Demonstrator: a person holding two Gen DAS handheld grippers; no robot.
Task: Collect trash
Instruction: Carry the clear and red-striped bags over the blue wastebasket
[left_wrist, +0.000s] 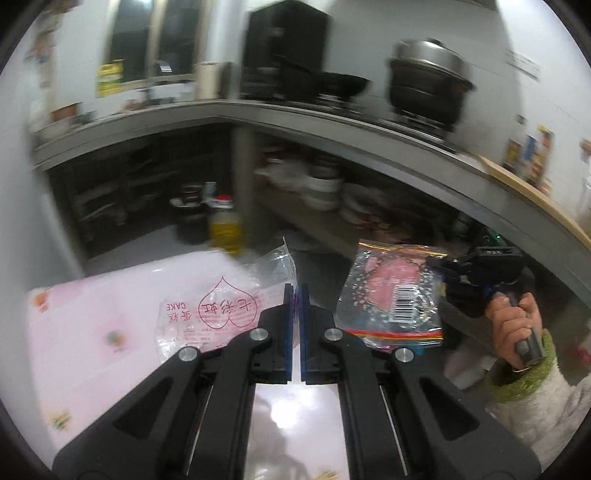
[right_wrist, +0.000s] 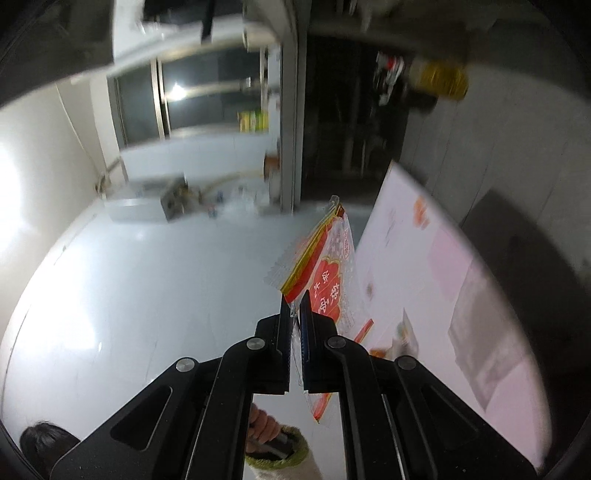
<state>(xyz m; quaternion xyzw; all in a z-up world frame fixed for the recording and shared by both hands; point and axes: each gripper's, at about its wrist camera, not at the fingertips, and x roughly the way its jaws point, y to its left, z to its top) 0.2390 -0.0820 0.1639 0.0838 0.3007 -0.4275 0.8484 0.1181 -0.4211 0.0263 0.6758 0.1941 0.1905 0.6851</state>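
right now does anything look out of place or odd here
Nothing spilled or broken. Each gripper holds a wrapper in the air: the left gripper pinches a clear cake wrapper, the right gripper a red snack bag.

My left tool (left_wrist: 294, 291) has its two fingers drawn nearly together, a thin sheet of plastic pinched between the pads. My right tool (right_wrist: 295, 308) is likewise closed tight on a wrapper edge. In the left view, my right hand (left_wrist: 515, 325) grips the handle of the right tool, wrist in a green knit cuff, held off to the side.
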